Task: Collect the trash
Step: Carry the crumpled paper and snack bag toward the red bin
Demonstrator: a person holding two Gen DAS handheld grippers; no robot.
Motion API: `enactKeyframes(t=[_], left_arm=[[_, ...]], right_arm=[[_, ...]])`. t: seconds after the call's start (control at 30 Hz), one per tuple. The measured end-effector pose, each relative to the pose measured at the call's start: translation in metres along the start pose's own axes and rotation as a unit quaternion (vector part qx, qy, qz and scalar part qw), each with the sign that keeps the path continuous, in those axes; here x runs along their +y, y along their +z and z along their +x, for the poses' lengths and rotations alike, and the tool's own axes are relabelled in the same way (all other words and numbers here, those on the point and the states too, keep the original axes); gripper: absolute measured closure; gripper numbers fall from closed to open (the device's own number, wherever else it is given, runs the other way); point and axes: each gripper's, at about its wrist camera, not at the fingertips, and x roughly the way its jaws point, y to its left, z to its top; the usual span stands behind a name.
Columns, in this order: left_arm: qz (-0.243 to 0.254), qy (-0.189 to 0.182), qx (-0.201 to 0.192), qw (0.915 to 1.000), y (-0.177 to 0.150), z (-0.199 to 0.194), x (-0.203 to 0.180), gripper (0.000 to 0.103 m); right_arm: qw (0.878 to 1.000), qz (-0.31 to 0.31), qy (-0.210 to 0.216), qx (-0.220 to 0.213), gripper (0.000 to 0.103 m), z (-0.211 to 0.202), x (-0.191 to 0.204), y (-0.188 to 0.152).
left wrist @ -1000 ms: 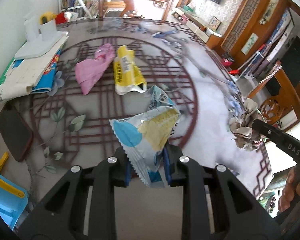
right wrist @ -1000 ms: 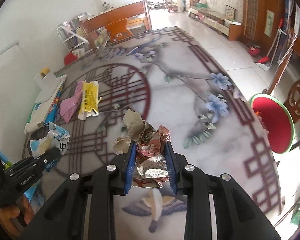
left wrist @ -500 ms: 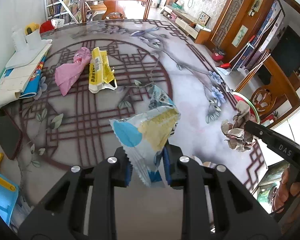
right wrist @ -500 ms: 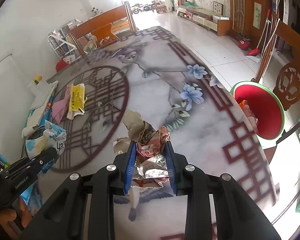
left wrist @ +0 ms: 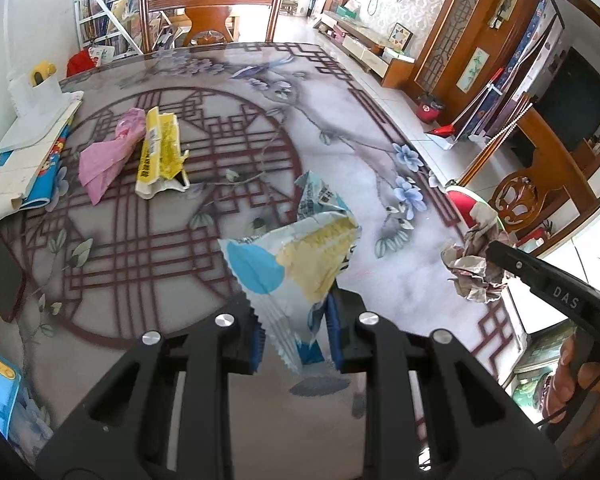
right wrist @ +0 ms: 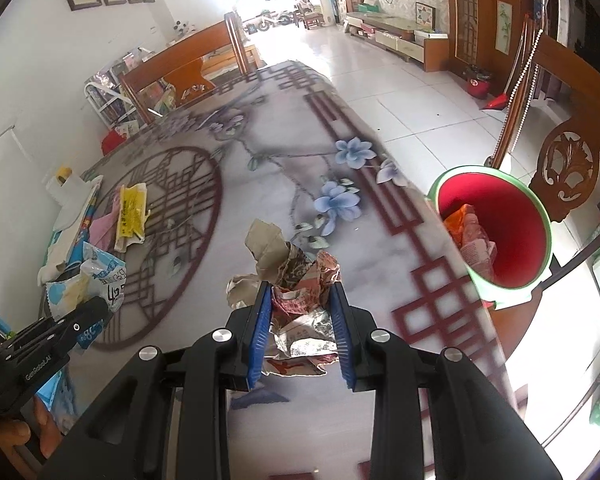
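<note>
Both grippers have carried their loads toward the right edge of the surface point(right wrist: 380, 252) over the last second; the bin point(right wrist: 512, 236), formerly at the right margin of the right wrist view, now sits larger at right centre of that frame.

Left gripper point(left wrist: 296, 320): fingers clenched on a blue, yellow and white wrapper point(left wrist: 292, 264), which stands up from between the pads at lower centre of the left wrist view, clear of the surface. The same wrapper shows at the left edge of the right wrist view.

Right gripper point(right wrist: 302, 320): fingers clenched on a paper wad point(right wrist: 300, 280), held at lower centre of its own view. In the left wrist view the wad sits at right centre, in front of the bin's rim.

Bin: red inside, green rim, standing off the surface's right edge beside a carved wooden chair point(right wrist: 568, 168). It already holds some orange and pink trash point(right wrist: 472, 236).

On the surface, upper left of the left wrist view: a pink bag point(left wrist: 108, 156) and a yellow packet point(left wrist: 158, 152), touching each other. Papers point(left wrist: 24, 152) lie at the far left edge. A dark phone point(left wrist: 0, 280) lies at left centre.
</note>
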Motion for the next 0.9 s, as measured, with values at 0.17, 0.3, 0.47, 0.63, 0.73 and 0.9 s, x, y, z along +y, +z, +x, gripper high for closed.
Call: enactKeyframes(t=[0.17,0.3,0.47,0.63,0.73,0.9], left_arm=[[-0.004,-0.001,-0.001,1.0000,0.007,0.008,-0.020,0.079],[0.000,-0.003,-0.002,1.0000,0.012,0.015,-0.041,0.079],[0.004,-0.002,-0.003,1.0000,0.020,0.024,-0.066,0.079],[0.021,-0.004,-0.002,0.9998,0.028,0.034,-0.096,0.079],[0.035,-0.011,-0.001,0.9993,0.035,0.042,-0.117,0.079],[0.066,-0.038,0.002,0.9971,0.052,0.058,-0.160,0.079]], right_arm=[[1.000,-0.006,-0.001,0.001,0.075,-0.002,-0.018,0.008],[1.000,-0.004,0.000,0.001,0.075,-0.002,-0.036,0.017],[1.000,-0.003,0.005,0.000,0.075,-0.002,-0.058,0.024],[1.000,0.013,0.006,-0.003,0.075,-0.004,-0.088,0.031],[1.000,0.026,0.003,-0.007,0.075,-0.005,-0.105,0.034],[0.999,0.051,-0.010,-0.015,0.075,-0.011,-0.139,0.039]])
